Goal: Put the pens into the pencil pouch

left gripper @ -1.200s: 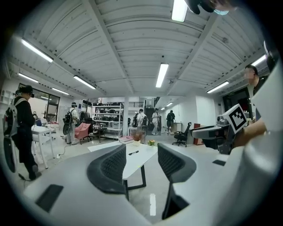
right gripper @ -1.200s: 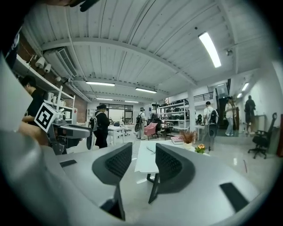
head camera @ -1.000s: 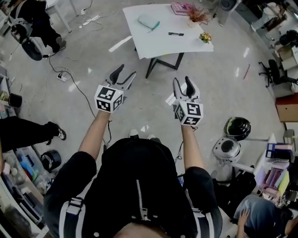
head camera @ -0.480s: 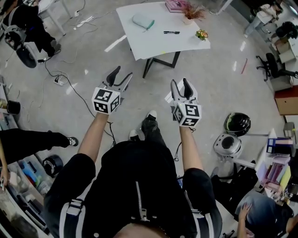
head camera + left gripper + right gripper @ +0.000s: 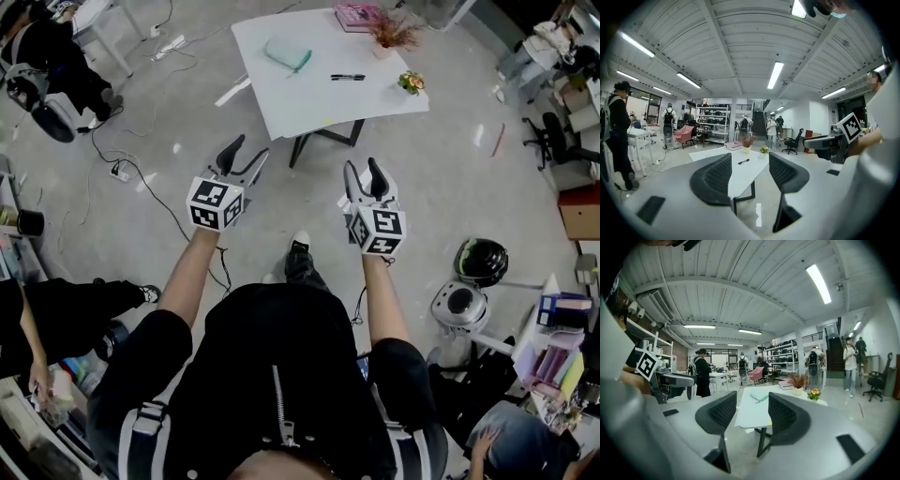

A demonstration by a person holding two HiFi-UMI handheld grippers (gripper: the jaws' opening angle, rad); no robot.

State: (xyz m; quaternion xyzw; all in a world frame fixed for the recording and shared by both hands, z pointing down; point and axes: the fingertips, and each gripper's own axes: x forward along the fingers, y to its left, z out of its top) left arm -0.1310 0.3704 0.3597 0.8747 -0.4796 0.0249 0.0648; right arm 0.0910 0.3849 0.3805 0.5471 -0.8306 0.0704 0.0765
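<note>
Left gripper and right gripper both gape empty; pen and pouch lie well ahead on the table, so I'd step up close before reaching.

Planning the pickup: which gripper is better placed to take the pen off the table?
Right, likely. Both are open, empty and short of the table, but the pen lies ahead of the right gripper; the pouch sits toward the left gripper.

A black pen lies flat, far ahead of the right hand-held gripper. The light green pencil pouch lies left of the pen.
</note>
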